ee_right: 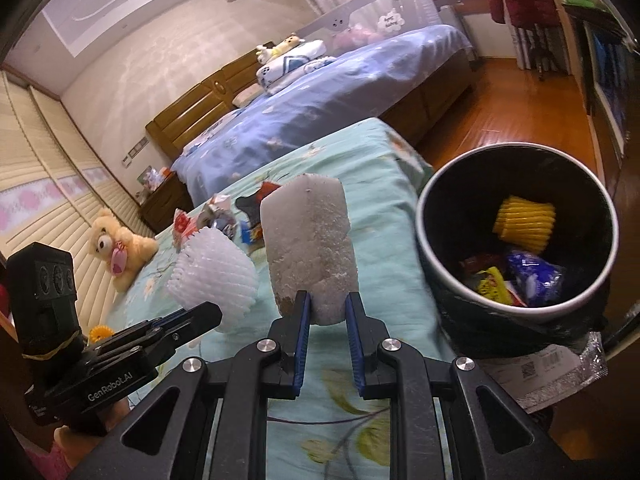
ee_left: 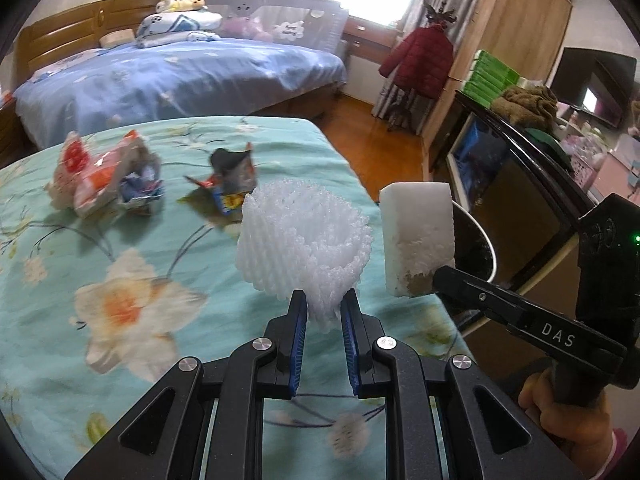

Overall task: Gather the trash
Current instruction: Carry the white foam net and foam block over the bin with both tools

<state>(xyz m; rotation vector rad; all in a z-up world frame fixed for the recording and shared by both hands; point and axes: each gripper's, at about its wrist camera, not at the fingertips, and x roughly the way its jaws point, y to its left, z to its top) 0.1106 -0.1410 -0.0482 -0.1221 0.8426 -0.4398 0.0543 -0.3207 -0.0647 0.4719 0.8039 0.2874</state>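
1. The left gripper (ee_left: 323, 312) has its fingers (ee_left: 297, 320) clamped on the lower edge of a white foam net (ee_left: 304, 244); the net sticks up and forward beyond the fingertips, lifted clear of the teal flowered bedspread (ee_left: 120, 264).
2. The right gripper (ee_right: 328, 312) has its fingers (ee_right: 302, 320) clamped on the bottom end of a white foam block (ee_right: 308, 240), which stands nearly upright above the fingertips, its lower corner stained brown.
3. Net and block are held side by side, close but apart, the block nearer the bin (ee_right: 516, 236).
4. The bin stands just off the bed's edge, to the right of the block. Inside it lie a yellow foam net (ee_right: 524, 220), a blue wrapper (ee_right: 532, 276) and other red and yellow wrappers.
5. Still on the bedspread, well beyond the fingers, lie crumpled wrappers (ee_left: 108, 184) to the left and a dark torn packet (ee_left: 232, 180) nearer the middle.
6. A teddy bear (ee_right: 116, 248) sits at the far left of the bed.
7. A hand (ee_left: 568, 424) grips the right gripper's handle at the lower right of the left wrist view.
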